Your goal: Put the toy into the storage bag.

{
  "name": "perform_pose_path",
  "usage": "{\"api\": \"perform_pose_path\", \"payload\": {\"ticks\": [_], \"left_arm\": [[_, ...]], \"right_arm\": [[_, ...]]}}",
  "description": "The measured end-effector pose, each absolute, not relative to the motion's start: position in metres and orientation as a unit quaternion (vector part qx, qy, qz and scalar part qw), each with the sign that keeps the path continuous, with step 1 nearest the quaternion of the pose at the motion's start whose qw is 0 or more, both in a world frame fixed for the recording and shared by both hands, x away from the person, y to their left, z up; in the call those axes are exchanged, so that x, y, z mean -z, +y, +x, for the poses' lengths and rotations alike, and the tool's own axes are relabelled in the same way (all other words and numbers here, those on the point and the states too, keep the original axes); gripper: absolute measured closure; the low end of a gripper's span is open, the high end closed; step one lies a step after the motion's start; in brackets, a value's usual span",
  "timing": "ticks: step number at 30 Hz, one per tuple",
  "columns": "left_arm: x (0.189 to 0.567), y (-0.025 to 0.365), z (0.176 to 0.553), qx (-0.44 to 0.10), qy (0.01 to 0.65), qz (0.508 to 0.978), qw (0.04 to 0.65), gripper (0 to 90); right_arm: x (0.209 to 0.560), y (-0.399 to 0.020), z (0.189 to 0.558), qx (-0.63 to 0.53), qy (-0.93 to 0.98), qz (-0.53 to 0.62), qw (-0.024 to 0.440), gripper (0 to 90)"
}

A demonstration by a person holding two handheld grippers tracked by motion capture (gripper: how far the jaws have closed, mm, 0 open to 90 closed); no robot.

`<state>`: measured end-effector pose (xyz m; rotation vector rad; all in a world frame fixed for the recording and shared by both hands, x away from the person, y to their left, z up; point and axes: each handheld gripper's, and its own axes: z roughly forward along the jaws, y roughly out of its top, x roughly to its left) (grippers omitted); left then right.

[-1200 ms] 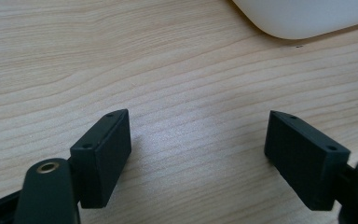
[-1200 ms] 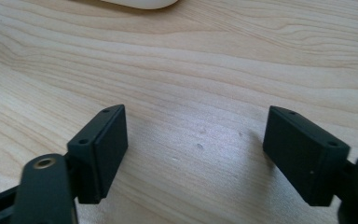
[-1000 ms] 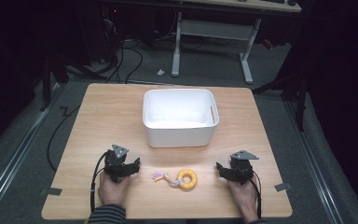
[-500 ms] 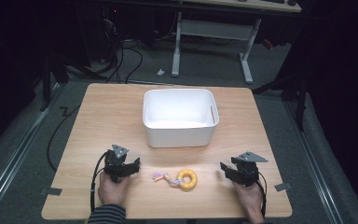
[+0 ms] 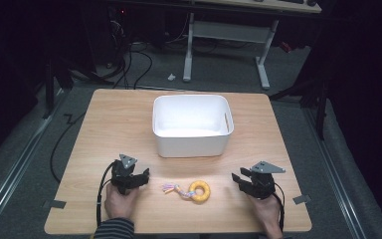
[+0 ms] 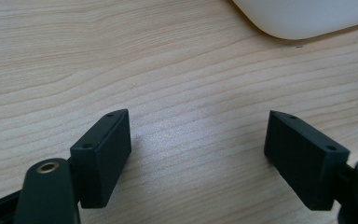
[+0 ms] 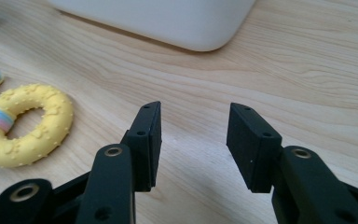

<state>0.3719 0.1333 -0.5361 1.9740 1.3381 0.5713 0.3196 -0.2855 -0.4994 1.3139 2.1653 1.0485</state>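
The right claw (image 5: 239,180) has just been closing, still parted and empty; the yellow ring (image 5: 199,191) lies to its left. The left claw (image 5: 142,177) gapes wide, empty, the tub (image 5: 191,142) beyond.

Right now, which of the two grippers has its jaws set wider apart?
The left gripper: its jaws gape wide over bare wood, while the right gripper shows a narrower gap.
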Motion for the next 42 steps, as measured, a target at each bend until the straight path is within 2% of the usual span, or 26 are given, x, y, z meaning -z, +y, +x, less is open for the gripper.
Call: {"api": "perform_pose_path", "payload": {"ticks": [22, 42], "left_arm": [[0.536, 0.134, 0.372, -0.219, 0.515, 0.757, 0.338, 23.2], [0.536, 0.134, 0.372, -0.22, 0.517, 0.755, 0.338, 23.3]], "right_arm": [[0.495, -0.244, 0.322, -0.381, 0.818, 0.405, 0.145, 64.6], [0.499, -0.213, 0.327, -0.363, 0.848, 0.371, 0.103, 64.7]]}}
